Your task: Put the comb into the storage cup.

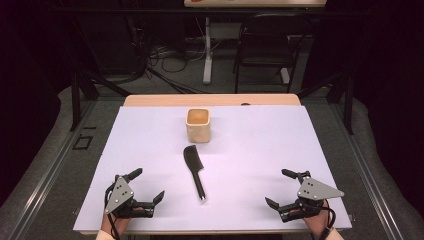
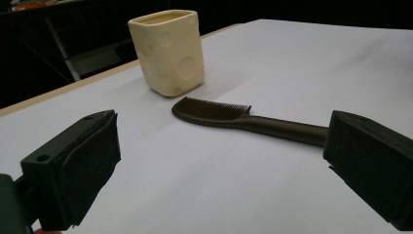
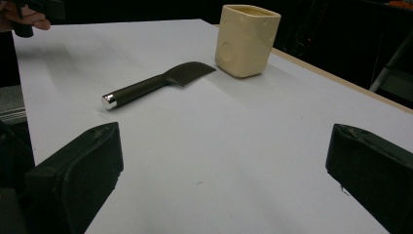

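Both grippers, the left gripper (image 1: 145, 186) and the right gripper (image 1: 276, 187), rested near the table's (image 1: 260, 145) front edge with jaws spread and empty, apparently poised to start, while the black comb (image 1: 194, 171) lay between them, just before the cream cup (image 1: 198, 125).

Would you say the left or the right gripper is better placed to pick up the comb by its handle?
Left, marginally. The comb lies mid-table with its handle end toward the person, slightly nearer the left gripper than the right gripper. Both are open and empty, so it's a close call.
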`<state>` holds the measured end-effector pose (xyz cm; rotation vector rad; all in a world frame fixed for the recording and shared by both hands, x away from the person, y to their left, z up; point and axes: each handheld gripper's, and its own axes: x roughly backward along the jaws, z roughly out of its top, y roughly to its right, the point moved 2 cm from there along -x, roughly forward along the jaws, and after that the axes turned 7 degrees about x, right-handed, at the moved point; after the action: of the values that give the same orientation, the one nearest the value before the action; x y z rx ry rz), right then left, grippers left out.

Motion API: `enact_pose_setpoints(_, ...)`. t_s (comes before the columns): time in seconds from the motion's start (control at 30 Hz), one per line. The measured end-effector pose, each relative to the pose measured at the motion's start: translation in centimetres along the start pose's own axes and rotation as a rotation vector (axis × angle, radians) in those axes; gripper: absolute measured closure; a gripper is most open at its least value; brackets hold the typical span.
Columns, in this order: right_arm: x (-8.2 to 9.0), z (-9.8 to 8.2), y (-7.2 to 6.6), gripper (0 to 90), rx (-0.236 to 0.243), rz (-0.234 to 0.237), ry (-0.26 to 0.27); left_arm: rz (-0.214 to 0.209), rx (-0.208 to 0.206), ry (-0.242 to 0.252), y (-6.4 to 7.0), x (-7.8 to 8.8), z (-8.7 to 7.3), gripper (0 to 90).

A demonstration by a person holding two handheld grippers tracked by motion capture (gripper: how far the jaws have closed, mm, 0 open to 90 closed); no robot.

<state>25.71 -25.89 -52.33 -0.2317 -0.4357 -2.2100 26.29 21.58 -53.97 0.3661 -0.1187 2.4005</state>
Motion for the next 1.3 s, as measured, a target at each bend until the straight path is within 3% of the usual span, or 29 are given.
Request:
enact_pose_setpoints(0.33,0.0,-0.1,0.0,0.0,0.006,0.001,-0.007,-0.029,0.006,-0.059,1.1,-1.6,0.8,0.6)
enact_pose_setpoints(0.53,-0.1,-0.2,0.1,0.0,0.001,0.003,-0.011,-0.043,-0.02,-0.107,2.0,-2.5,1.4,3.7)
enact_pose_setpoints(0.93,-0.2,-0.3,0.1,0.0,-0.002,0.005,-0.02,-0.081,0.003,-0.146,3.1,-5.1,1.9,0.0)
enact_pose_setpoints(1.3,-0.3,-0.3,0.2,0.0,-0.002,0.008,-0.027,-0.097,-0.008,-0.161,4.1,-6.7,2.6,0.0)
